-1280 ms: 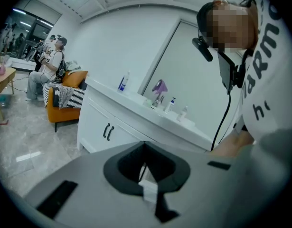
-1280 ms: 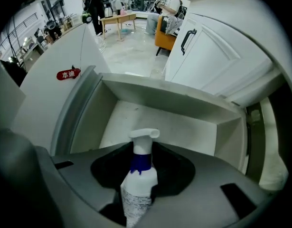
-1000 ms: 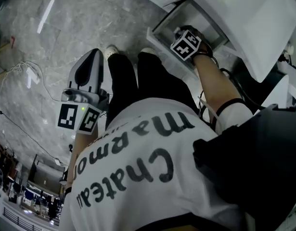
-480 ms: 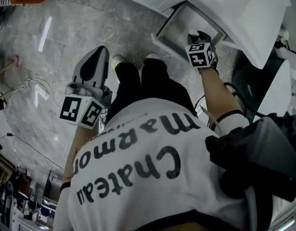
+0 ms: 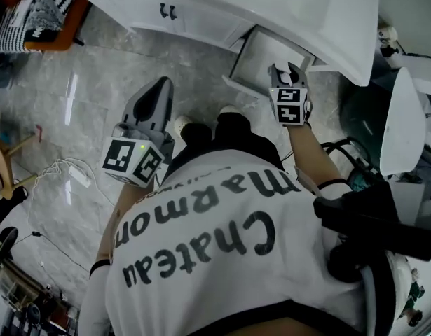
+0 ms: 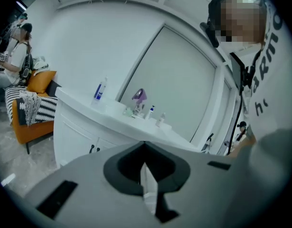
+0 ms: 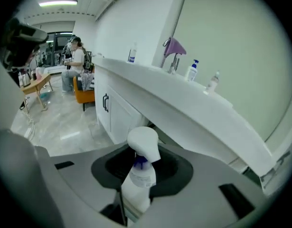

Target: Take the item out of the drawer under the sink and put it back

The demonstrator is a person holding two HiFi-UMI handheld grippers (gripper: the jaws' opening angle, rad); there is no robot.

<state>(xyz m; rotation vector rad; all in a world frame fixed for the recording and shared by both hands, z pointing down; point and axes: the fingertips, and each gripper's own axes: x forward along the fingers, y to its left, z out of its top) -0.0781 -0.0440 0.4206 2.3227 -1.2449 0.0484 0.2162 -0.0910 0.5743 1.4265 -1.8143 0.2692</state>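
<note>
In the right gripper view a white spray bottle point(image 7: 137, 177) with a rounded trigger head stands upright between the jaws, and my right gripper point(image 7: 142, 151) is shut on its body. The head view shows that gripper point(image 5: 288, 69) raised over the front of the open drawer point(image 5: 261, 56) under the white vanity counter point(image 5: 271, 5). The bottle itself is hard to make out from above. My left gripper point(image 5: 160, 84) hangs over the marble floor to the left of the person's legs. Its jaws meet with nothing between them point(image 6: 145, 145).
Small bottles point(image 7: 193, 70) and a tap with a purple cover point(image 7: 173, 49) stand on the counter. Closed cabinet doors with dark handles point(image 5: 167, 9) lie left of the drawer. An orange seat with striped cloth point(image 5: 40, 9) and a floor cable point(image 5: 68, 170) are at the left.
The right gripper has come up out of the drawer and rolled, and now sits above the drawer's front. The left gripper has risen a little. The vanity shows more fully.
</note>
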